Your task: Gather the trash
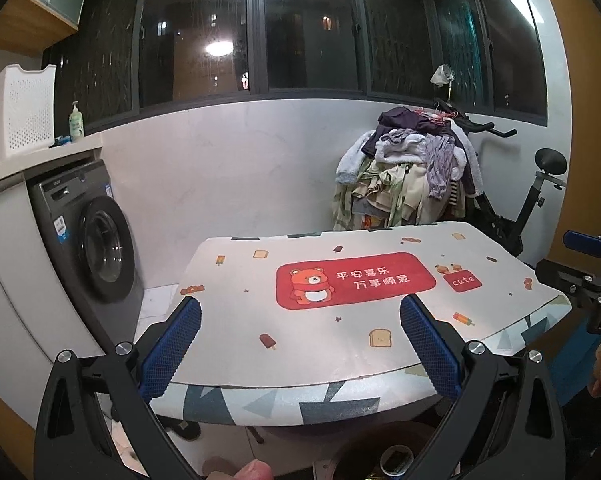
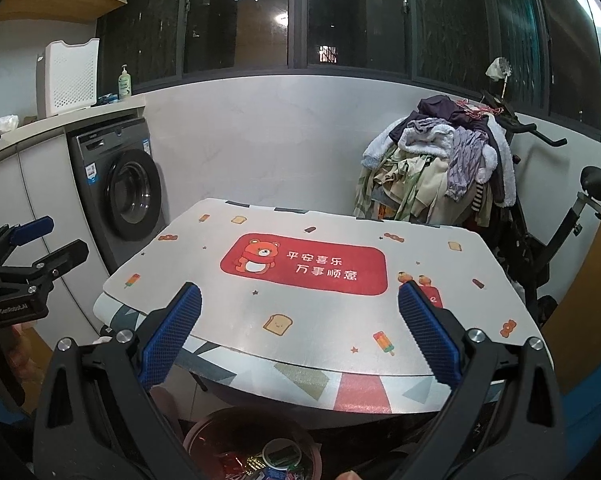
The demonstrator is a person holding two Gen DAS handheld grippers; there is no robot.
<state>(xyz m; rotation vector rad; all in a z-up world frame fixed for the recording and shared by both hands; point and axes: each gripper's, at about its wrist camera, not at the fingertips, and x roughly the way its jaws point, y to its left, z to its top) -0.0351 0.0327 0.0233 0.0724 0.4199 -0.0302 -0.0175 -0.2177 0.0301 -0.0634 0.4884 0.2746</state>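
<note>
A small table [image 1: 340, 356] with a white cartoon mat and a red bear panel [image 1: 354, 279] stands in front of me; it also shows in the right wrist view [image 2: 320, 320]. No trash lies on it. A round bin [image 2: 220, 432] holding wrappers and a lid sits below the table's near edge; its rim shows in the left wrist view [image 1: 364, 436]. My left gripper [image 1: 300, 312] is open and empty over the near edge. My right gripper [image 2: 299, 300] is open and empty too. Each gripper shows at the other view's side.
A grey washing machine [image 1: 96, 236] stands at the left under a counter with a white basket [image 1: 26, 112] and a pump bottle [image 1: 75, 122]. A pile of clothes [image 1: 412, 168] lies on an exercise bike [image 1: 520, 208] at the back right. Dark windows run along the wall.
</note>
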